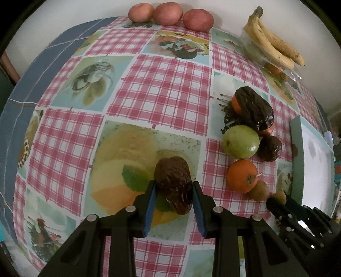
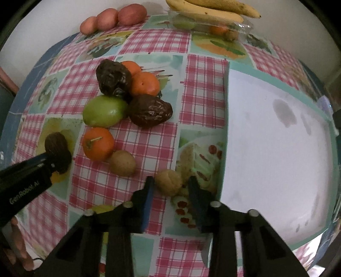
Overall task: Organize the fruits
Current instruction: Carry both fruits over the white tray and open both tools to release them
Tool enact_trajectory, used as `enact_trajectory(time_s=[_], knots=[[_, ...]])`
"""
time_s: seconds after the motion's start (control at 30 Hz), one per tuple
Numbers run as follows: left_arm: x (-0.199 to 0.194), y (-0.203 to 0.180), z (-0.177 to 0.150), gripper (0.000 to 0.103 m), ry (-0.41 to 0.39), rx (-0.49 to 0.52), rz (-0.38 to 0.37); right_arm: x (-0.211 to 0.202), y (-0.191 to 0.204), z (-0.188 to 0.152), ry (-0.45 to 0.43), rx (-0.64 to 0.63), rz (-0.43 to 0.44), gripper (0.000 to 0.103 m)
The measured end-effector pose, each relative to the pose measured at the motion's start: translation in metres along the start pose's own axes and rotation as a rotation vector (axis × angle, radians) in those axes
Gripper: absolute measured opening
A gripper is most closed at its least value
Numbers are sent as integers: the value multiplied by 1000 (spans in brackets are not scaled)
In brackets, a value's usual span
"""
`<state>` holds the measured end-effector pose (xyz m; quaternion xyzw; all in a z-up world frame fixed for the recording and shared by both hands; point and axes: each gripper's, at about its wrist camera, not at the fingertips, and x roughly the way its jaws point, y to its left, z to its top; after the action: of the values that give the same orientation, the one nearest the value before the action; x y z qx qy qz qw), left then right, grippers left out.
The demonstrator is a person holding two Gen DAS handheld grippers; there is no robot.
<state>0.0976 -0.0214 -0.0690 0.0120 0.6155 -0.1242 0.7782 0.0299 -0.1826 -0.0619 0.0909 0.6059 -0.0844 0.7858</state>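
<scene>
Fruit is being taken two pieces at a time. In the lower middle of the left wrist view the left gripper (image 1: 173,191) is clenched around a dark wrinkled fruit (image 1: 173,185), its blue fingers (image 1: 150,204) pressing both sides while the fruit rests on the checked surface (image 1: 162,89), well apart from the pile at right. In the lower middle of the right wrist view the right gripper (image 2: 169,186) has closed on a small tan fruit (image 2: 168,182) just beside the white tray (image 2: 277,149), probably the place meant for sorting. The pile, with a green apple (image 2: 104,113), oranges (image 2: 98,143) and more dark fruit, sits centre left. Red apples (image 1: 168,13) and bananas (image 1: 275,42) line the top edge. A clear container (image 2: 213,26) under the bananas hides its contents, and I cannot name the dark fruit. Only a hand's edge shows at lower left.
</scene>
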Motion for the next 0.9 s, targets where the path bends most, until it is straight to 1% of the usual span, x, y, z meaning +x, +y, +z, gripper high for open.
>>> enact_trajectory(time_s=[0.03, 0.1, 0.17, 0.27, 0.3, 0.43, 0.53, 0.67, 0.77, 0.9], knots=[[-1, 2, 0, 34, 3, -6, -10, 0, 0, 0, 0, 2, 2, 26], [-3, 5, 1, 34, 9, -36, -54, -1, -1, 1, -1, 9, 13, 26], [-11, 7, 3, 34, -6, -56, -89, -8, -4, 1, -12, 14, 29, 26], [-31, 8, 9, 34, -71, -52, -91, -25, -9, 7, -57, 26, 44, 25], [-40, 8, 10, 34, -101, -54, -103, -31, -11, 8, -72, 34, 50, 25], [-60, 0, 11, 34, -165, -38, -141, -55, -23, 11, -135, 66, 72, 25], [-65, -15, 8, 34, -175, 9, -160, -65, -39, 13, -166, 97, 55, 25], [-66, -44, 1, 34, -170, 66, -203, -68, -85, 7, -167, 200, -24, 26], [-69, -75, -6, 34, -176, 152, -220, -67, -125, 0, -155, 301, -58, 26], [-65, -121, -22, 34, -174, 300, -215, -68, -169, -12, -148, 408, -129, 26]])
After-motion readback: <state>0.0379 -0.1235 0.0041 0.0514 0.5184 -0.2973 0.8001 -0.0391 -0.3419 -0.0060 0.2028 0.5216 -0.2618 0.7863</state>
